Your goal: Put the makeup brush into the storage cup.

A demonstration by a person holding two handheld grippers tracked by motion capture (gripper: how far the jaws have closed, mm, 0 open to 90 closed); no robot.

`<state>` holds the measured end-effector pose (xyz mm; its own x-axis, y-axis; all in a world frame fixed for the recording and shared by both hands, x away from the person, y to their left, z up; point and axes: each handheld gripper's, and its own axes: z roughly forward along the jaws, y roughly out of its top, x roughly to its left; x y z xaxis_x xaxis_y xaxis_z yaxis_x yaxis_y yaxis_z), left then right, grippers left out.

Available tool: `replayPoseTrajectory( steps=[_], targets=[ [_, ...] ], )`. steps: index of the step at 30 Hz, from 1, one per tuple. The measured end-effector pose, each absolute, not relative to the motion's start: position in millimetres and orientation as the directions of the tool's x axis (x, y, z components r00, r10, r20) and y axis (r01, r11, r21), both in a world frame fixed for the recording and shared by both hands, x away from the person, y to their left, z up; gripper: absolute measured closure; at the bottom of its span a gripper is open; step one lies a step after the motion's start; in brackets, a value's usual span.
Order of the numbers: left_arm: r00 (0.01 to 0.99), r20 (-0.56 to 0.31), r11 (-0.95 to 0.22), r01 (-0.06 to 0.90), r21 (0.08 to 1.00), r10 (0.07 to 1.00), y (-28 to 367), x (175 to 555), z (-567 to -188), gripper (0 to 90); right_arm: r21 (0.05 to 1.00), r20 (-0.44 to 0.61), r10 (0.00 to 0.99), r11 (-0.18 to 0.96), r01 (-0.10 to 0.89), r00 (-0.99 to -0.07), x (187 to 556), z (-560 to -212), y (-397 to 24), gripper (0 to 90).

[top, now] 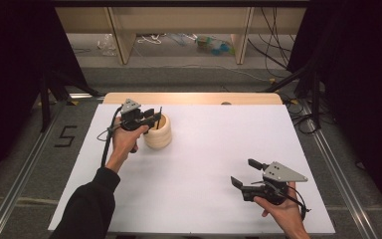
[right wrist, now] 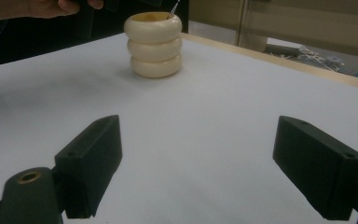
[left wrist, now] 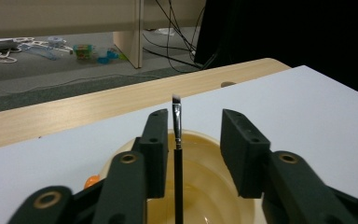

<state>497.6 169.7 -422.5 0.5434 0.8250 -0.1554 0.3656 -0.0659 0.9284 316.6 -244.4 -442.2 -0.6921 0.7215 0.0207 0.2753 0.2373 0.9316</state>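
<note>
The brush (left wrist: 177, 140) already stands in the ringed cream holder (top: 158, 132), the left claw (top: 155, 116) above it released, the right claw (top: 243, 173) spread idle, so only withdrawal remains.

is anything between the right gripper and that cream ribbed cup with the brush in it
Nothing visible does. From the right gripper, jaws wide apart, bare white table runs to the cream cup. The left gripper sits over the cup's far side, its jaws either side of the brush.

A cream ribbed holder (right wrist: 153, 44) stands on the white table (right wrist: 214, 121) beyond wide-apart jaws.
</note>
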Motion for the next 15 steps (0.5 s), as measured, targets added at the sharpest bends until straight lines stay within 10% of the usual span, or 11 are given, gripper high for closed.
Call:
replayPoseTrajectory(
  steps=[6, 15],
  targets=[
    [0.553, -0.159, -0.047, 0.34, 0.939, 0.818, 172, 487, -416, 39.0, 0.931, 0.021, 0.722, 0.237, 0.276, -0.691, 317, -442, -244, 16.4],
    [0.569, -0.157, -0.043, 0.323, 0.946, 0.807, 174, 477, -411, 34.6, 0.939, 0.021, 0.721, 0.224, 0.262, -0.693, 317, -443, -243, 16.4]
  ],
)
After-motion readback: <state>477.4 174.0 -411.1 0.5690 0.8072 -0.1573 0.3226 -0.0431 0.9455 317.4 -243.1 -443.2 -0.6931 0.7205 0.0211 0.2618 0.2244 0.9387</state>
